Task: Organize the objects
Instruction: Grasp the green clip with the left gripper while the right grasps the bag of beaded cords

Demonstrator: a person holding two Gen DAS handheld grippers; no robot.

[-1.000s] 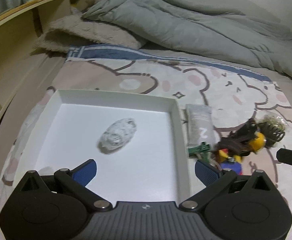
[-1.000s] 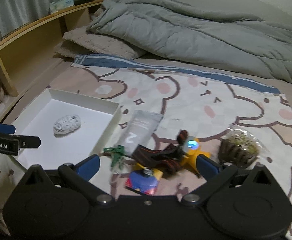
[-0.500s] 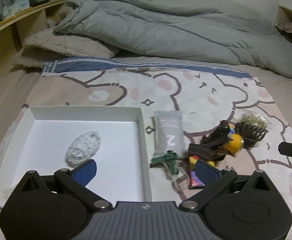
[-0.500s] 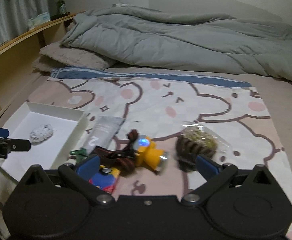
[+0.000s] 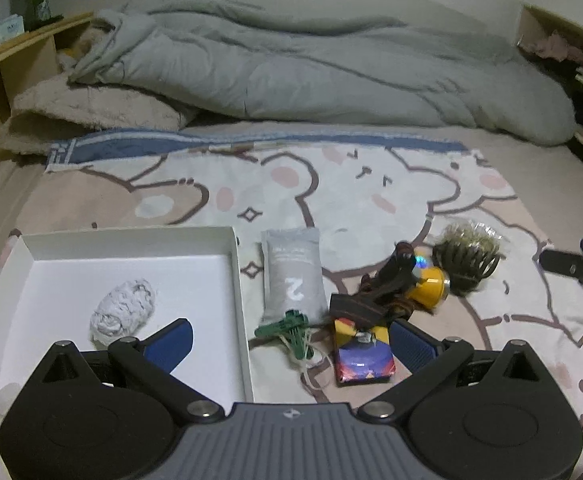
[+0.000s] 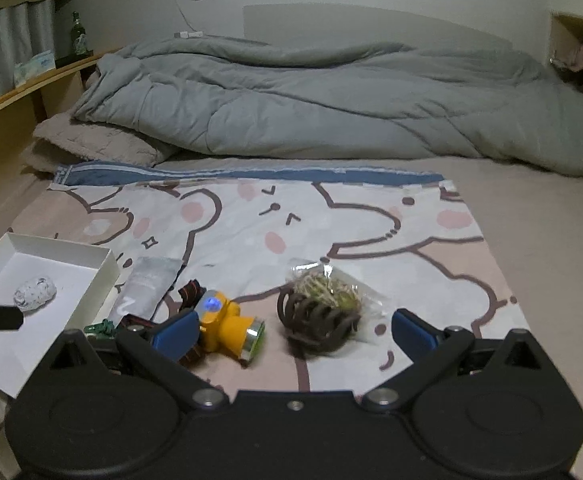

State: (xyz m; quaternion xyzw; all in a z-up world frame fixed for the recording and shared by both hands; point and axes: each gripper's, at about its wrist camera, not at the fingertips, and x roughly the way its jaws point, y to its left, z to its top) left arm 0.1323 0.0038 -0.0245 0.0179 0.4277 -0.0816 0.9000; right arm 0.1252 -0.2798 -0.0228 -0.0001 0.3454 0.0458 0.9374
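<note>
Bed (image 5: 539,168), dim light; items listed left to right.

White tray (image 5: 233,272), shallow, open-topped, lay at the left on the bear-print blanket (image 5: 355,196). Inside it, one crumpled white wad (image 5: 121,314), left of the tray's middle, apart from the walls.

Left tool (image 5: 287,342) hovered low over the tray's right wall, blue fingers (image 5: 169,340) spread wide, nothing between them.

Grey pouch (image 5: 293,276), marked "2", lay flat just beside the tray's right wall.

Green clip (image 5: 291,330), with pale string attached, lay at the pouch's near end, touching it.

Colourful small pack (image 5: 361,356), red, yellow and purple, lay right of the clip, its far edge under a dark brown strap (image 5: 365,306).

Yellow headlamp (image 6: 227,326), blue light lit on top, lay on its side, joined to the strap, right of the pouch.

Brown claw hair clip (image 6: 317,320) lay right of the headlamp, near but apart, resting against a clear bag of pale dried bits (image 6: 331,286).

Right tool (image 6: 289,326) hovered over headlamp and hair clip, fingers wide, empty.

Grey duvet (image 6: 331,100), bunched across the far end of the bed; beige pillow (image 6: 95,144) at far left.
</note>
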